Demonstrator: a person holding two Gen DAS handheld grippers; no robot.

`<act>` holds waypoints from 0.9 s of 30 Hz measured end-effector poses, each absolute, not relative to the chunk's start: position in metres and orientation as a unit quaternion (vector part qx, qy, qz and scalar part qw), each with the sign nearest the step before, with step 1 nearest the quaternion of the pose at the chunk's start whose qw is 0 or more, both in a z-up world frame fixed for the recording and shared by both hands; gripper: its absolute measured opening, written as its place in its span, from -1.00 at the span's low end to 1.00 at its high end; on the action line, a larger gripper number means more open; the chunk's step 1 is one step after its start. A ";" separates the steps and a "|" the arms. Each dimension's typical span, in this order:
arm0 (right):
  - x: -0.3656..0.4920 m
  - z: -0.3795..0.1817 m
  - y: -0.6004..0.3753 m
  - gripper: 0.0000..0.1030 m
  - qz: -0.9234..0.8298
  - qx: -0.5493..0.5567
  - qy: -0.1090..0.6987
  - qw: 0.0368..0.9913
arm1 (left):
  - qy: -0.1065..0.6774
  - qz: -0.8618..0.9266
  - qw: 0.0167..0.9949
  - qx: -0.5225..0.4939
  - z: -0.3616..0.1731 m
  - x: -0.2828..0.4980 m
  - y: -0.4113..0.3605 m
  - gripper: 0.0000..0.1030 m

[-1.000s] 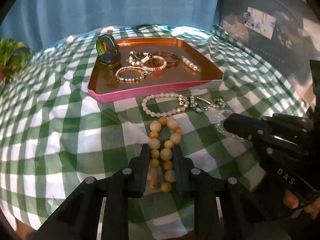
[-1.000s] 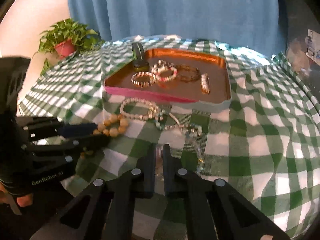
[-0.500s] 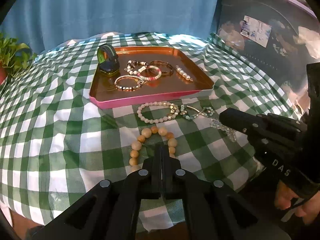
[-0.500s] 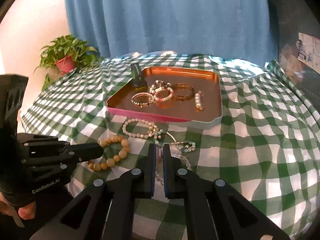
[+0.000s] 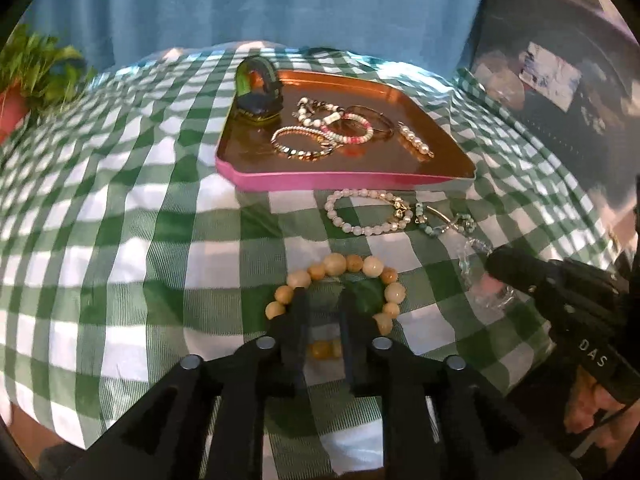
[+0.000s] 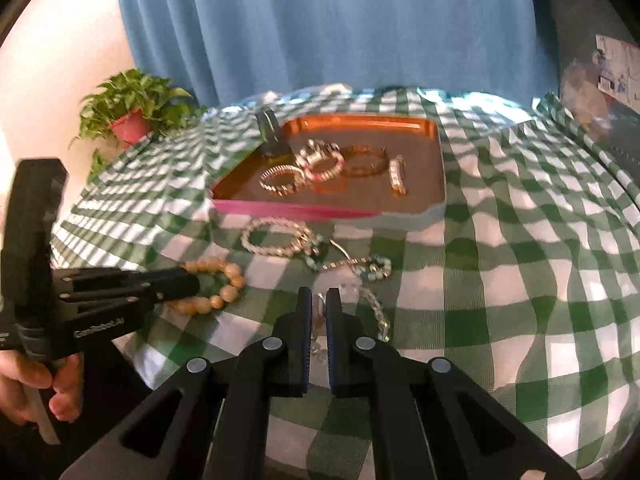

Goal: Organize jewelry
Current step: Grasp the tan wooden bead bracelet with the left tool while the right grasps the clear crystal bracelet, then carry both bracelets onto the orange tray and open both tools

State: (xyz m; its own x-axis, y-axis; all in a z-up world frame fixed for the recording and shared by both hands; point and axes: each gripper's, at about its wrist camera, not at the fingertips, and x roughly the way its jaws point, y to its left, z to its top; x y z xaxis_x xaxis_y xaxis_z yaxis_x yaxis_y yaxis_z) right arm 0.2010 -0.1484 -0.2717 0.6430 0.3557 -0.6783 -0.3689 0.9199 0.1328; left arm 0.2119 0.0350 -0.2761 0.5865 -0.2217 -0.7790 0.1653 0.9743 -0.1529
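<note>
Left wrist view: green checked cloth lies bare on the left, offering open room; its near edge drops away below.
Plant: potted plant stands at the far left edge of the table.
Left gripper: left gripper has its jaws opening, narrowly apart, over the wooden bead bracelet; the pads straddle the near beads without pressing.
Tray: pink-rimmed tray sits mid-table, holding a watch, several bracelets and a pearl clip.
Loose jewelry: pale bead bracelet and teal bead chain lie just before the tray.
Right gripper: right gripper is pinched nearly closed on a clear crystal bracelet.
Right edge: cloth slopes off toward dark clutter.
</note>
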 end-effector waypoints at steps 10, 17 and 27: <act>0.200 -0.287 -0.143 -0.58 0.219 -0.030 0.403 0.888 | 0.396 -0.114 0.910 0.034 -0.260 0.200 0.021 -0.02; 0.195 -0.287 -0.136 -0.39 0.225 -0.062 0.398 0.887 | 0.445 -0.074 0.892 -0.017 -0.277 0.220 0.056 0.45; 0.192 -0.287 -0.126 -0.78 0.222 -0.098 0.392 0.888 | 0.442 -0.106 0.891 -0.003 -0.276 0.215 0.053 -0.76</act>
State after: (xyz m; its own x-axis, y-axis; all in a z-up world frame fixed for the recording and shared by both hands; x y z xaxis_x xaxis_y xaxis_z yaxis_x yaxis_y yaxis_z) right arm 0.1918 -0.1257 -0.2873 0.5947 0.3176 -0.7386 -0.4706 0.8824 0.0005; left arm 0.2145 0.0533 -0.2761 0.5865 -0.1908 -0.7871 0.1851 0.9777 -0.0991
